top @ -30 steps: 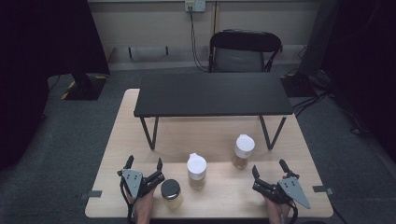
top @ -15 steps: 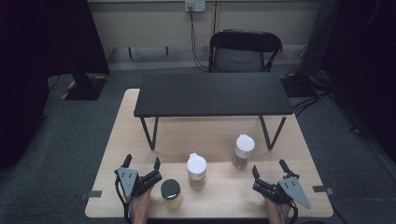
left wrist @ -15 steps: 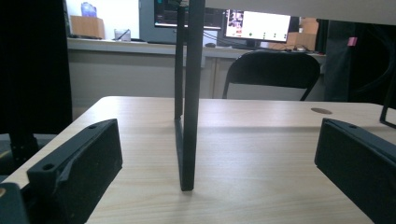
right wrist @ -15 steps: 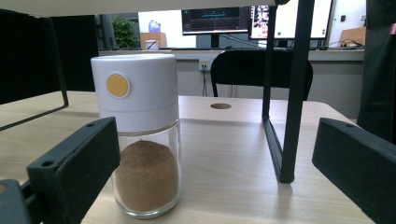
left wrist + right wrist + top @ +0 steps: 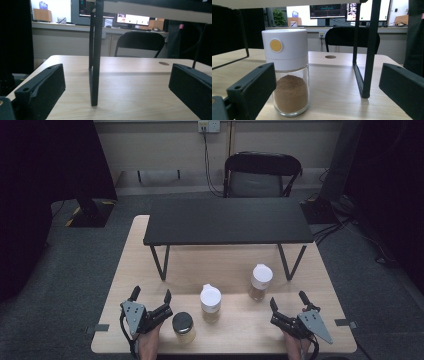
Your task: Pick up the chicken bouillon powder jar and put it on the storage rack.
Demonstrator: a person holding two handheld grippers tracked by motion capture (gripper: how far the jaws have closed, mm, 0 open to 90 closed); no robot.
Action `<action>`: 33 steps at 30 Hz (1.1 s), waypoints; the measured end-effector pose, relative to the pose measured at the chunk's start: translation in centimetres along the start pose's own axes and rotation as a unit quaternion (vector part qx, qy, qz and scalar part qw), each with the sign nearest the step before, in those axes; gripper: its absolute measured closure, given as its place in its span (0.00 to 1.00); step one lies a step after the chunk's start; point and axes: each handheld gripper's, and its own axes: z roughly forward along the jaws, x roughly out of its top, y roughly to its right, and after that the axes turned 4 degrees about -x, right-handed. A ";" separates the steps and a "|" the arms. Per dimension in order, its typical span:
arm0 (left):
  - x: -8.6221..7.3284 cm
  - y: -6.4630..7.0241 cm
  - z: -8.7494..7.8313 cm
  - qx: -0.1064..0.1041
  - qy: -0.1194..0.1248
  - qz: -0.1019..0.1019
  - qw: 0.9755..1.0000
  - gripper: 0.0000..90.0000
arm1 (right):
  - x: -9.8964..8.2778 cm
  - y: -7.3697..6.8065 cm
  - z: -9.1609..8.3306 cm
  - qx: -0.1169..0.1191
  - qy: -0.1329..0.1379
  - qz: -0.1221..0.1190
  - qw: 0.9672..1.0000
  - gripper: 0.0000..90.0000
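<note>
Three jars stand on the light wooden table (image 5: 320,285): a black-lidded jar (image 5: 183,326) at the front left, a white-capped jar (image 5: 210,302) in the middle, and another white-capped jar (image 5: 260,281) of brown powder to the right. My left gripper (image 5: 151,294) is open near the front edge, just left of the black-lidded jar. In the left gripper view the left gripper (image 5: 117,75) holds nothing and faces a shelf leg (image 5: 94,62). My right gripper (image 5: 287,299) is open at the front right. In the right gripper view the right gripper (image 5: 327,75) has the powder jar (image 5: 289,75) a little ahead, toward its left jaw.
A low black shelf (image 5: 227,221) on thin metal legs spans the far half of the table. Its right leg (image 5: 367,50) stands right of the powder jar. A black folding chair (image 5: 262,172) sits behind the table. Bare wood lies under the shelf.
My left gripper has edged slightly to the left. The right gripper and the jars have not moved.
</note>
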 end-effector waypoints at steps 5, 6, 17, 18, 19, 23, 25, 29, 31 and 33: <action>0.7 0.4 -0.6 -0.014 -0.003 0.001 1.000 0.00 | 0.0 0.0 0.0 0.001 0.000 0.002 1.000 0.00; 0.8 0.4 -0.7 -0.015 -0.004 0.001 1.000 0.00 | 0.0 0.0 0.0 0.001 0.000 0.001 1.000 0.00; 2.4 1.3 -2.5 -0.042 0.006 -0.009 0.999 0.00 | 0.0 0.0 0.0 0.003 -0.001 0.002 1.000 0.01; 2.6 1.5 -2.7 -0.047 0.008 -0.007 0.999 0.00 | 0.0 0.0 0.0 0.003 -0.001 0.002 1.000 0.01; 2.8 1.6 -2.9 -0.049 0.010 -0.005 0.999 0.00 | 0.0 0.0 -0.1 0.003 -0.001 0.001 1.000 0.01; 3.5 2.0 -3.4 -0.055 0.019 0.001 0.998 0.00 | 0.0 0.0 -0.1 0.002 0.000 0.003 1.000 0.01; 3.7 2.1 -3.6 -0.059 0.018 0.000 0.998 0.00 | 0.0 0.1 -0.1 0.002 -0.001 0.006 1.000 0.01; 3.4 2.3 -4.0 -0.067 0.022 -0.003 0.998 0.00 | 0.0 0.1 -0.1 0.000 -0.003 0.006 1.000 0.01; 3.4 2.5 -4.2 -0.073 0.024 0.003 0.997 0.00 | 0.0 0.0 -0.1 0.000 -0.002 0.002 1.000 0.02; 3.4 2.8 -4.2 -0.077 0.020 0.013 0.997 0.00 | 0.0 0.0 -0.1 0.001 -0.001 -0.001 1.000 0.02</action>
